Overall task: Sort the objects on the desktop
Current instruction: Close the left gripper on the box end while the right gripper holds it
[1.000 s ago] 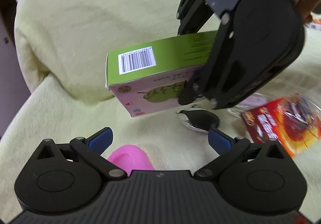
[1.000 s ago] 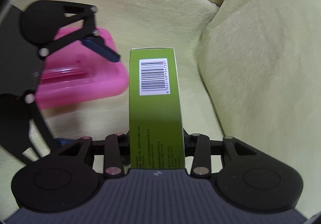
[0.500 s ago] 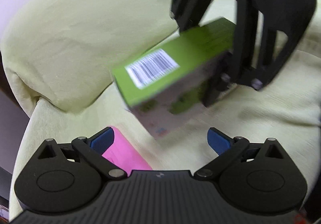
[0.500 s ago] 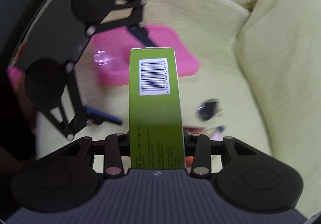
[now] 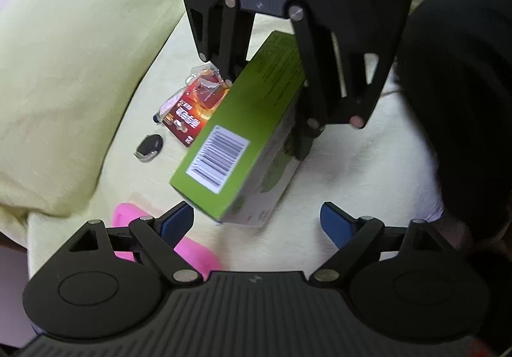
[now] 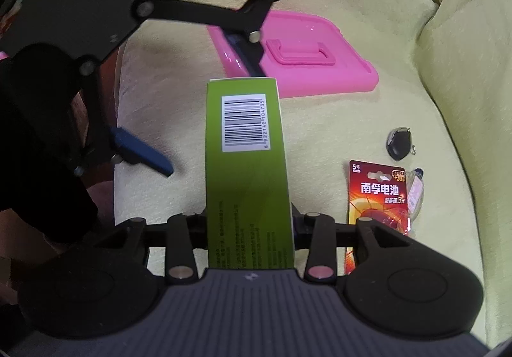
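Above the yellow cushion (image 6: 368, 120): green box (image 6: 248, 171), clamped in right gripper (image 6: 249, 225). Left gripper (image 5: 256, 219) spread wide, empty. Pink case (image 6: 297, 52) at 12 o'clock. Step: carrying; next, likely a placing spot.

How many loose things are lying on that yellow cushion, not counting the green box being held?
3: a pink case at the far side, a small black key fob nearer, and a red battery pack just below it. More may hide behind the grippers.
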{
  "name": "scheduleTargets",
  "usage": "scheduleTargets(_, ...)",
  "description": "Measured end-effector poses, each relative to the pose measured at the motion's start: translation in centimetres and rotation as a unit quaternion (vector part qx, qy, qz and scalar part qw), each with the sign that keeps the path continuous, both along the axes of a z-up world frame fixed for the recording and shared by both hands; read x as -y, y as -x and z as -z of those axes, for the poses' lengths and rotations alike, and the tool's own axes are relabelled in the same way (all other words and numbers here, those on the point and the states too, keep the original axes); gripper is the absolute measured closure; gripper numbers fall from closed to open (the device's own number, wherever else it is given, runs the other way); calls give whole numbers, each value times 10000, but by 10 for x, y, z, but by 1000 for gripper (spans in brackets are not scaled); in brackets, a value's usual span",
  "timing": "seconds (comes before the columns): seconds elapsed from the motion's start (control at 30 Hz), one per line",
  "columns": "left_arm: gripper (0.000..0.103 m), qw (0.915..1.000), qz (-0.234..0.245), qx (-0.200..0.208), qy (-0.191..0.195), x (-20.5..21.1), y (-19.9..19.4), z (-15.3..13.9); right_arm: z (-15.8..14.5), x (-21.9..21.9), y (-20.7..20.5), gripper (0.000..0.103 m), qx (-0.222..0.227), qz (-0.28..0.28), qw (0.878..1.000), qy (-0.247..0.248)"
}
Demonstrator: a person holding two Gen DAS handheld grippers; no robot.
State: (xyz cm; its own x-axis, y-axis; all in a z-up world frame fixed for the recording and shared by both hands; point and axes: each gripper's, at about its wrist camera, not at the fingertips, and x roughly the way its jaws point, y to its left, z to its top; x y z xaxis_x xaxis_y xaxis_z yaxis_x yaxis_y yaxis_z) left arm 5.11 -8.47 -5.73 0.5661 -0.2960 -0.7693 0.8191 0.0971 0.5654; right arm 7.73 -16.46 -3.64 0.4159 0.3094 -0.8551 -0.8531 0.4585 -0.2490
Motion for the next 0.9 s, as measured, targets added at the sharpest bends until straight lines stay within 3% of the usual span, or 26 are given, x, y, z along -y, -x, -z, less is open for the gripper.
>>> scheduleTargets(0.17, 21, 9999, 119, 6, 98, 1, -6, -16, -2, 4, 1, 68, 83, -96, 9999, 90)
scheduleTargets(0.3, 31, 9990, 395, -192, -39, 8, -7, -23, -5, 9, 3, 68, 120, -121, 9998, 62)
scheduleTargets(0.43, 33, 9976, 587, -316, -209, 17, -4, -25, -5, 12, 8, 68, 198, -171, 9996, 137)
scheduleTargets(0.83, 43, 9929, 841, -314, -783, 27, -9, 4, -2, 19, 21, 68, 418, -133, 9987, 261)
scheduleTargets(0.9, 50, 9931, 813, -302, -788, 25, -7, 3, -1, 18, 21, 68, 458, -102, 9985, 268)
